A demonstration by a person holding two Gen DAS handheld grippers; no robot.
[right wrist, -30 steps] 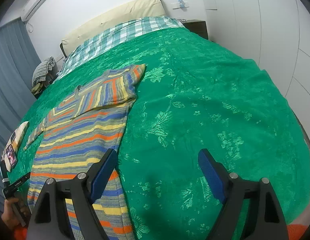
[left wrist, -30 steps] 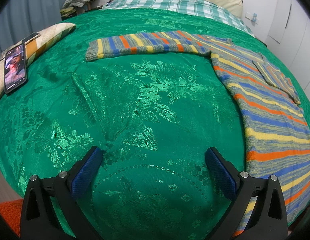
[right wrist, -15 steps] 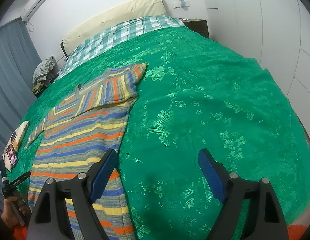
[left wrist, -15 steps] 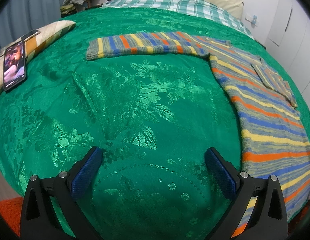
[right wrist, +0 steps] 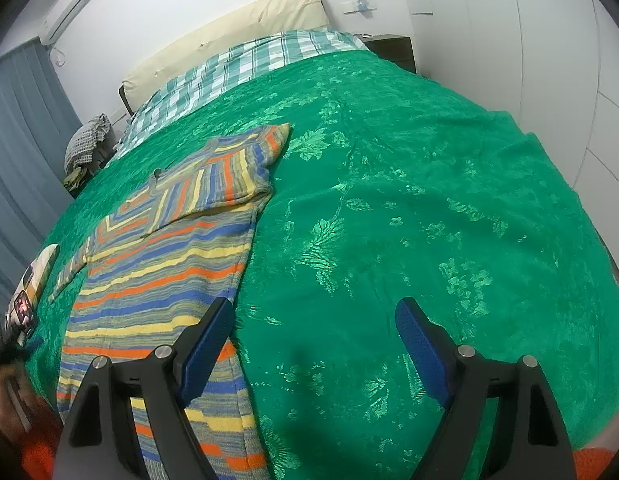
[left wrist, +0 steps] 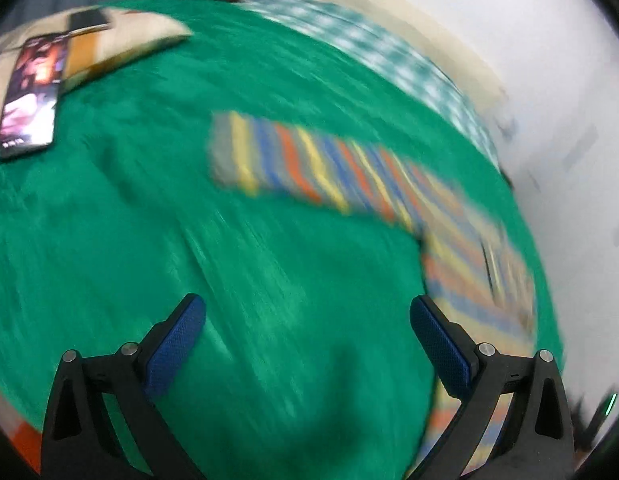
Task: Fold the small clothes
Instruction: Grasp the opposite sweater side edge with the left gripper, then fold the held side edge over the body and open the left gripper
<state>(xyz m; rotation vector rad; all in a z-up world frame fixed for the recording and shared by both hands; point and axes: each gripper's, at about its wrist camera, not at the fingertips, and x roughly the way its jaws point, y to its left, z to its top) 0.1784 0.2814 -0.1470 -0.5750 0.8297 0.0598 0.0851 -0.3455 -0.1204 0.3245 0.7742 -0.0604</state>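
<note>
A striped knit sweater in orange, blue, yellow and grey lies flat on the green bedspread. Its right sleeve is folded across the chest. Its left sleeve stretches out sideways in the blurred left wrist view. My left gripper is open and empty above the bedspread, left of the sweater's body. My right gripper is open and empty, its left finger over the sweater's right edge near the hem.
A phone lies on a cream pillow at the bed's left edge. A plaid sheet and headboard cushion are at the far end. White wardrobe doors stand to the right. The left gripper shows at the right view's edge.
The left gripper has swung quickly forward and left, blurring its view; the sleeve now sits nearer its centre. The right gripper has barely moved.
</note>
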